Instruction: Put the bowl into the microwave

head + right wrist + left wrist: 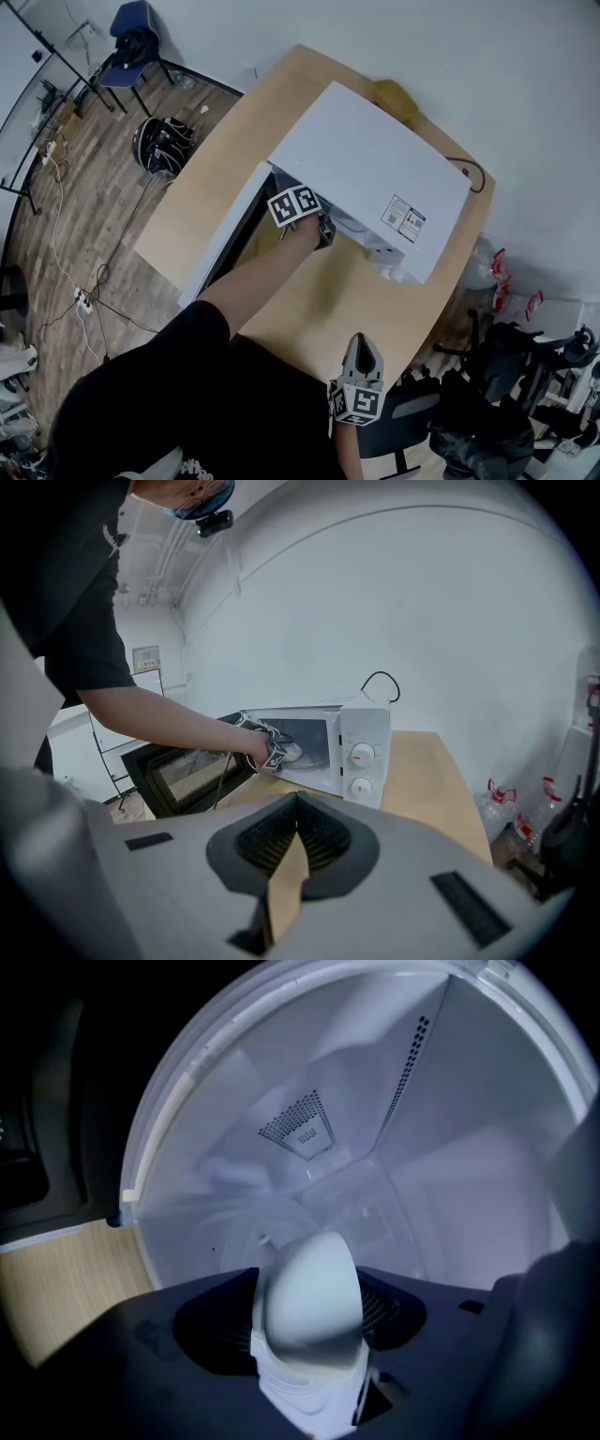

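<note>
A white microwave (375,169) stands on the wooden table (211,192) with its door (220,239) swung open to the left. My left gripper (323,230) reaches into the cavity. In the left gripper view a white bowl (314,1293) lies between the jaws, which stand apart, low over the cavity floor. From the right gripper view the bowl (292,752) shows inside the microwave (366,747), right beside the left gripper (267,747). My right gripper (362,349) hangs back near the table's front edge, shut and empty.
The open door (178,775) juts out over the table's left side. A power cord (380,682) loops behind the microwave. On the floor are a blue chair (131,42), a black basket (161,142) and cables (66,272). Dark equipment (525,375) stands at the right.
</note>
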The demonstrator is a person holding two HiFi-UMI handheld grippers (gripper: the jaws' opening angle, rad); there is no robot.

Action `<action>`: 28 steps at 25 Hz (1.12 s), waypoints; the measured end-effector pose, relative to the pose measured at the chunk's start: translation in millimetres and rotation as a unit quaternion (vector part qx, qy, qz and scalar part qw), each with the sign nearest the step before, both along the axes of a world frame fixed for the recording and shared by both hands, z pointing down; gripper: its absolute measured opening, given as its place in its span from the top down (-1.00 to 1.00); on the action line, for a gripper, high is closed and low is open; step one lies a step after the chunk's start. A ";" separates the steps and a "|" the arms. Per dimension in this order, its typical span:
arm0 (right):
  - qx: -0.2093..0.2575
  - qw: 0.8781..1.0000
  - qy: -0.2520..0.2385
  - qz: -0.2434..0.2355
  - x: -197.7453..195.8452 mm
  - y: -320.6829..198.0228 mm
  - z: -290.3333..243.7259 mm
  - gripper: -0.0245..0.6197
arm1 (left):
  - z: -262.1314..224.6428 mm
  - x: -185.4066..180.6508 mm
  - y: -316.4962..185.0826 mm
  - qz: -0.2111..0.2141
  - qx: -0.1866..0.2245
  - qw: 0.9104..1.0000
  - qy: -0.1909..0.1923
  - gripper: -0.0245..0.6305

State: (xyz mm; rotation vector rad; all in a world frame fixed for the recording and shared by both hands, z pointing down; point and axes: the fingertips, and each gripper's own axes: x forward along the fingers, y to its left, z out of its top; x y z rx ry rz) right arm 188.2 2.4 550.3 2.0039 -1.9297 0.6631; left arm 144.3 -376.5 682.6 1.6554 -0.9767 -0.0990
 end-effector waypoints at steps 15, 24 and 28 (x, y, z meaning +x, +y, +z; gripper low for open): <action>-0.006 1.000 -0.011 0.014 6.9 -0.1 4.6 0.74 | 0.0 -4.8 3.5 0.059 0.074 0.990 -0.108 0.12; 0.000 1.000 -0.014 0.018 4.9 -6.3 -1.3 0.74 | -0.7 -2.1 -0.9 0.086 0.134 0.972 -0.174 0.10; -0.011 1.000 -0.014 0.025 10.9 2.6 4.3 0.74 | -1.5 2.5 -1.6 0.088 0.150 0.970 -0.167 0.02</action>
